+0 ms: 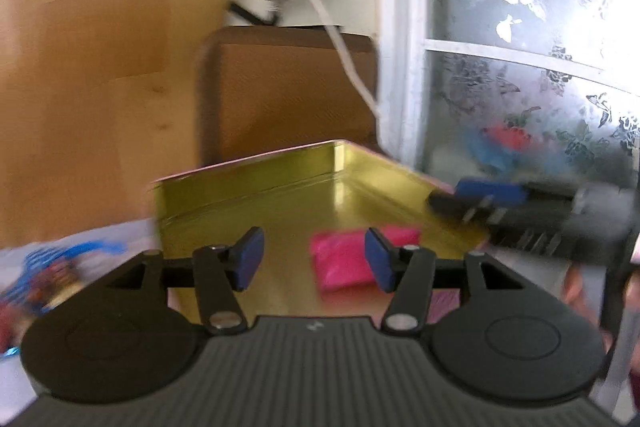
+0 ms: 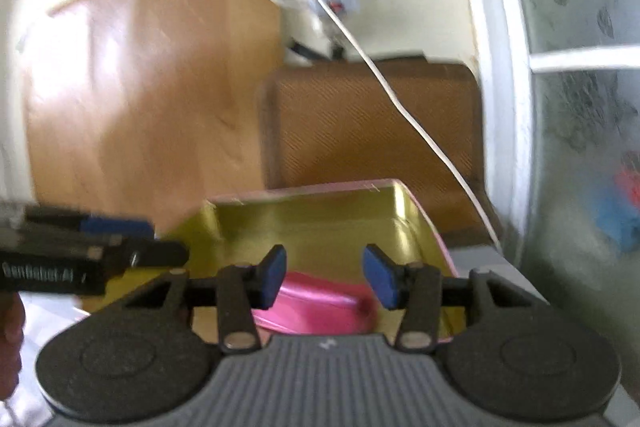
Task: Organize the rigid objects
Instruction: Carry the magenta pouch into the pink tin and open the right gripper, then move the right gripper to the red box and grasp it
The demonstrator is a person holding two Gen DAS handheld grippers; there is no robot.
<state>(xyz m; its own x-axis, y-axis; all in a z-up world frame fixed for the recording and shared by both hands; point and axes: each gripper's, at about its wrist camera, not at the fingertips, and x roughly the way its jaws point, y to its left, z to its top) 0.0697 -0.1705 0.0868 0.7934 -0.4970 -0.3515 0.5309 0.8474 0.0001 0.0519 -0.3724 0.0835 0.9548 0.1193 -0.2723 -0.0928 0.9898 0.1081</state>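
A gold-lined tin box with a pink outside (image 1: 256,203) (image 2: 320,223) lies open ahead. A pink rectangular object (image 1: 348,263) (image 2: 316,307) lies inside it near the front. My left gripper (image 1: 314,261) is open and empty, just above the box's near edge, with the pink object behind its right finger. My right gripper (image 2: 325,277) is open and empty above the pink object. Each gripper shows in the other's view: the right one at the right (image 1: 480,199), the left one at the left (image 2: 132,239).
A brown chair back (image 1: 288,87) (image 2: 368,123) stands behind the box. A white cable (image 1: 344,55) (image 2: 412,119) hangs down across it. A frosted window (image 1: 532,67) is at the right, a wooden panel (image 1: 92,59) at the left. Blue-patterned items (image 1: 52,267) lie on the white surface at left.
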